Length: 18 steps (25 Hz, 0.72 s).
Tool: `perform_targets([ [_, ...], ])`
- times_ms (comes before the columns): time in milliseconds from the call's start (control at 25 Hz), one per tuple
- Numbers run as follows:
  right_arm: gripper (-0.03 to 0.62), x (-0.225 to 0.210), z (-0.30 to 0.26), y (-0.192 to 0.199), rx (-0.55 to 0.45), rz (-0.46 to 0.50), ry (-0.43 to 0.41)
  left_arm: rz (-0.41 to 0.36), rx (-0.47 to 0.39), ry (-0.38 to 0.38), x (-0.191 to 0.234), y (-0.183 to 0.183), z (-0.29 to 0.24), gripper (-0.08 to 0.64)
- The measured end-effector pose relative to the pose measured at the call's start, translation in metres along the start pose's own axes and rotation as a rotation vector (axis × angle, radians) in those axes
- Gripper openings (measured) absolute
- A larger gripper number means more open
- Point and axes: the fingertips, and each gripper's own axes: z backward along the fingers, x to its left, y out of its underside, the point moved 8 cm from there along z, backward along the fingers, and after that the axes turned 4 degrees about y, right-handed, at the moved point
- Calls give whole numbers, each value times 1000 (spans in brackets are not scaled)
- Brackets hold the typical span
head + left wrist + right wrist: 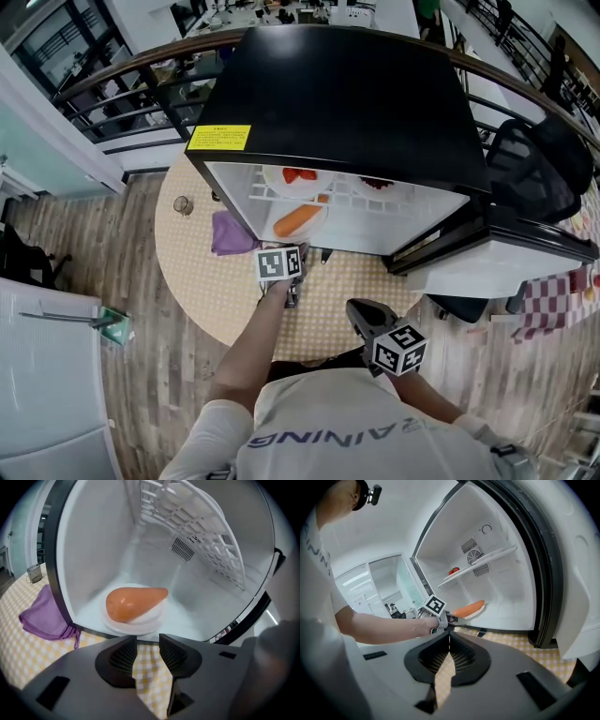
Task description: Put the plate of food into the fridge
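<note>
Small black-topped fridge (347, 94) stands on a round table with a yellow-and-white checked cloth (216, 291), its door (492, 272) swung open to the right. White round plate (140, 624) sits on the white floor of the fridge's lower compartment, near the front lip. On it lies 1 smooth orange, carrot-shaped piece of food (133, 603), thick end left, tapering right. The white wire shelf (206, 541) above carries red food (300, 174) on a second white plate; what kind of food is too small to tell. Left gripper (147, 641) is held just outside the fridge's front edge, pointing in and down at the plate. Its 2 jaws stand apart with only checked cloth showing in the gap; pads touch nothing, and the plate is clear of them. Right gripper (449, 637) hangs back over the table, aimed toward the open fridge, its jaws closed tip to tip with nothing between. A crumpled purple cloth (44, 616) lies on the table just left of the fridge, touching its base. A small glass jar (34, 573) stands farther left, apart from the cloth. A black office chair (539, 169) stands behind the open door.
</note>
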Motion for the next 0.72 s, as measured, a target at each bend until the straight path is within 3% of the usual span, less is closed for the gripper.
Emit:
perform_targets([
  [200, 23, 3, 0, -3, -9, 2, -4, 51, -32, 30, 4, 5, 13, 127],
  [320, 23, 3, 0, -5, -22, 4, -2, 24, -93, 42, 1, 10, 40, 20],
  [520, 23, 2, 1, -14, -51, 13, 8, -9, -223, 118, -15, 13, 99, 12],
  [720, 23, 8, 3, -22, -84, 35, 1, -108, -310, 145, -42, 15, 146, 12],
])
